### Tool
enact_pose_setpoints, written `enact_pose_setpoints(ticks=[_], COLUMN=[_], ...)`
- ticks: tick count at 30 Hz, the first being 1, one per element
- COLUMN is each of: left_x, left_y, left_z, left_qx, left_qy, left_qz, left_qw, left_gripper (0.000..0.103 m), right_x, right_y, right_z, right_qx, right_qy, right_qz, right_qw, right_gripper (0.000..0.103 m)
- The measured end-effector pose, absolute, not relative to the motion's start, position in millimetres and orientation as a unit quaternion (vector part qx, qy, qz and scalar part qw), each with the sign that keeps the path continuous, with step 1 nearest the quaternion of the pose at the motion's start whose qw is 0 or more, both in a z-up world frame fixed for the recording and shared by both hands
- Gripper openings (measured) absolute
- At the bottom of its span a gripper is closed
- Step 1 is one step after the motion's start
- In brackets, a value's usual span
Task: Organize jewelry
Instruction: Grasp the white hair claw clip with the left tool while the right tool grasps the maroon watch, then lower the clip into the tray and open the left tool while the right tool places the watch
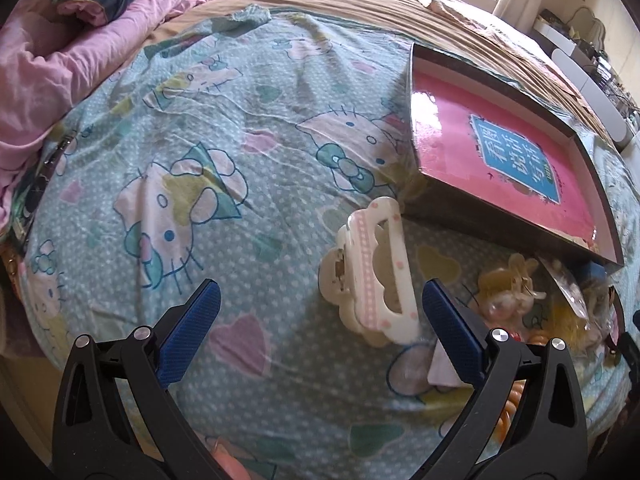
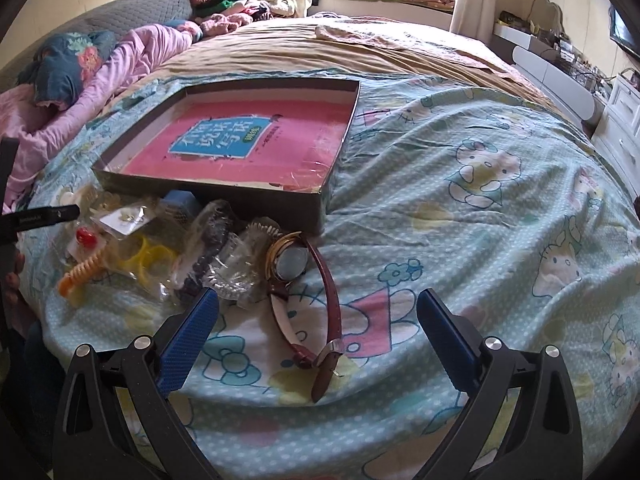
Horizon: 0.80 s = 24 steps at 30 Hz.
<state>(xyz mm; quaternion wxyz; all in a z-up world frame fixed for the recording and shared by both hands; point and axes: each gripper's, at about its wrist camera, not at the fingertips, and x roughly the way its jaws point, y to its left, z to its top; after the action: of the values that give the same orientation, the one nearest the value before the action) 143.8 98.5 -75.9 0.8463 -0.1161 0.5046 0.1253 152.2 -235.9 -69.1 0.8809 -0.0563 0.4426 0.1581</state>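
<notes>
Both hand-held grippers hung low over the bed with nothing between their fingers. Left gripper (image 1: 320,308), black-framed with blue ribbed pads, stood spread wide, and the cream plastic claw hair clip with a pink dotted stripe (image 1: 370,270) lay on the sheet within the gap, nearer the right-hand pad and not touching it. Right gripper (image 2: 318,316) was spread just as wide above the wristwatch with a dark red leather strap and gold-rimmed face (image 2: 306,280), which lay stretched out on the sheet, its buckle end nearest the camera.

Left of the watch sat a loose heap of jewelry: a dark beaded bracelet in a clear plastic bag (image 2: 208,248), a yellow plastic bangle (image 2: 150,258), an orange coiled hair tie (image 2: 78,276) and a small red bead (image 2: 84,236). Just behind the heap stood the shallow dark cardboard box lined with a pink printed sheet (image 2: 224,190), holding none of the pieces. Everything rested on the pale blue cartoon-cat bedsheet (image 2: 460,240), with a crumpled pink quilt (image 2: 132,56) further back.
</notes>
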Motion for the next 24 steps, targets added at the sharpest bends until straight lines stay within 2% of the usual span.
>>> enact_pose_setpoints(ticks=[2, 5, 7, 9, 11, 13, 15, 17, 19, 21, 24], left_x=[147, 152, 154, 157, 160, 163, 166, 168, 169, 170, 167], left_y=[99, 98, 97, 96, 93, 89, 85, 81, 77, 76, 72], left_z=[-78, -80, -80, -79, -79, -79, -78, -77, -76, -77, -76], left_qx=[-0.121, -0.118, -0.117, -0.113, -0.108, -0.105, -0.097, -0.084, -0.081, -0.085, -0.069], left_qy=[0.507, 0.506, 0.505, 0.503, 0.502, 0.501, 0.499, 0.495, 0.491, 0.494, 0.489], left_qz=[0.124, 0.125, 0.124, 0.122, 0.120, 0.114, 0.112, 0.114, 0.105, 0.092, 0.084], left_qw=[0.844, 0.845, 0.846, 0.848, 0.850, 0.852, 0.854, 0.857, 0.861, 0.861, 0.866], left_gripper=[0.095, 0.095, 0.094, 0.094, 0.088, 0.079, 0.071, 0.064, 0.039, 0.031, 0.031], right_x=[155, 163, 167, 170, 173, 173, 172, 171, 171, 170, 166], right_y=[-235, -234, -234, -235, -235, -236, -236, -236, -238, -242, -248], right_z=[-73, -80, -85, -90, -93, -94, -94, -93, -92, -89, -81], right_qx=[-0.055, -0.055, -0.050, -0.042, -0.040, -0.038, -0.035, -0.030, -0.022, -0.010, -0.001], right_qy=[0.445, 0.455, 0.464, 0.469, 0.473, 0.471, 0.469, 0.468, 0.467, 0.465, 0.453], right_qz=[0.161, 0.169, 0.175, 0.180, 0.187, 0.197, 0.213, 0.218, 0.223, 0.228, 0.232], right_qw=[0.879, 0.872, 0.867, 0.863, 0.860, 0.859, 0.856, 0.856, 0.855, 0.855, 0.861], right_gripper=[0.096, 0.078, 0.073, 0.061, 0.057, 0.049, 0.034, 0.029, 0.025, 0.017, 0.015])
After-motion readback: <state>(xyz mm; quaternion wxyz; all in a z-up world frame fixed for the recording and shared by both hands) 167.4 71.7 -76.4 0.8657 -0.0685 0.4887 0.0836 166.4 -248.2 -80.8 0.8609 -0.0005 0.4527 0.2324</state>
